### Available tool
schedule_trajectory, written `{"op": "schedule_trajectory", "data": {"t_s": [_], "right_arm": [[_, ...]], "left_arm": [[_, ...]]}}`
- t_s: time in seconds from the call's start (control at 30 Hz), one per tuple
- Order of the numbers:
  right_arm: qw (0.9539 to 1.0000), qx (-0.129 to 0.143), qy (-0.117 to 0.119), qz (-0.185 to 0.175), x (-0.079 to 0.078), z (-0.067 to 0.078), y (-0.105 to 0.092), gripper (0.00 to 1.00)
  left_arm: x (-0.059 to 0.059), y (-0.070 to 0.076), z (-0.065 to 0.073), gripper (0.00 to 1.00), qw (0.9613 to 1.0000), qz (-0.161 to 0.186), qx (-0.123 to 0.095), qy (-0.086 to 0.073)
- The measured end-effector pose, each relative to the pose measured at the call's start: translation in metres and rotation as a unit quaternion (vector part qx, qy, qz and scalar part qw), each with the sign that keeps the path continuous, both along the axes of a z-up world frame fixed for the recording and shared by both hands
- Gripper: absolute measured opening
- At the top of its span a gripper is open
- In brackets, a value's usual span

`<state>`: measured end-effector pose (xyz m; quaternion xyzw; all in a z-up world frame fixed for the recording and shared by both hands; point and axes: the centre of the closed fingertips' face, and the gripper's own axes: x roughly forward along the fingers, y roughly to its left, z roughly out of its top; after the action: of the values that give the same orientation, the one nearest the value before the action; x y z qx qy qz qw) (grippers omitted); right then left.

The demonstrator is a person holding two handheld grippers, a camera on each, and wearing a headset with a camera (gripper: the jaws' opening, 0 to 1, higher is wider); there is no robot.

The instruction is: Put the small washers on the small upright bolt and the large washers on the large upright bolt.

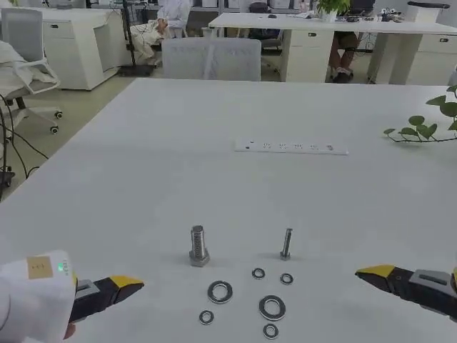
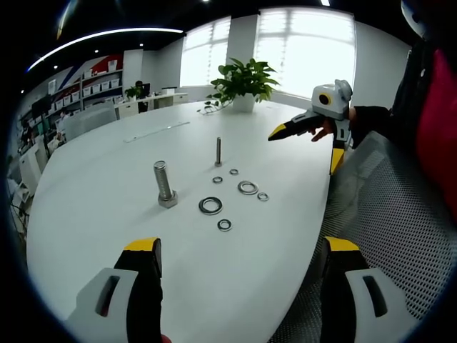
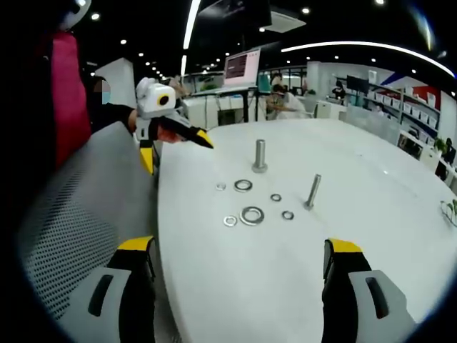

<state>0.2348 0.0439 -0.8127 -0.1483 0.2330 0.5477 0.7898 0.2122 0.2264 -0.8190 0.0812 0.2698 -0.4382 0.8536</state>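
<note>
White workbench (image 1: 143, 157) carries two upright bolts, lower centre in the head view: one large bolt (image 1: 198, 246), one small bolt (image 1: 286, 244). Just below lie six washers: two large washers (image 1: 220, 291), four small washers (image 1: 258, 273). My left gripper (image 2: 241, 246) and right gripper (image 3: 239, 246) are both spread wide.

right gripper (image 1: 373, 272) cut by right edge | left gripper (image 1: 128, 285) partly behind sleeve (image 1: 34, 304) | plant (image 1: 427, 128) cropped
</note>
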Motion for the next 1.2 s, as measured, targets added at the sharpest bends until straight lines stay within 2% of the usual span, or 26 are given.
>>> {"op": "schedule_trajectory", "data": {"t_s": [1.2], "right_arm": [[1.0, -0.007, 0.005, 0.003, -0.0001, -0.0029, -0.0015, 0.98]], "left_arm": [[0.0012, 0.001, -0.0003, 0.92, 1.0, -0.001, 0.001, 0.001]]}}
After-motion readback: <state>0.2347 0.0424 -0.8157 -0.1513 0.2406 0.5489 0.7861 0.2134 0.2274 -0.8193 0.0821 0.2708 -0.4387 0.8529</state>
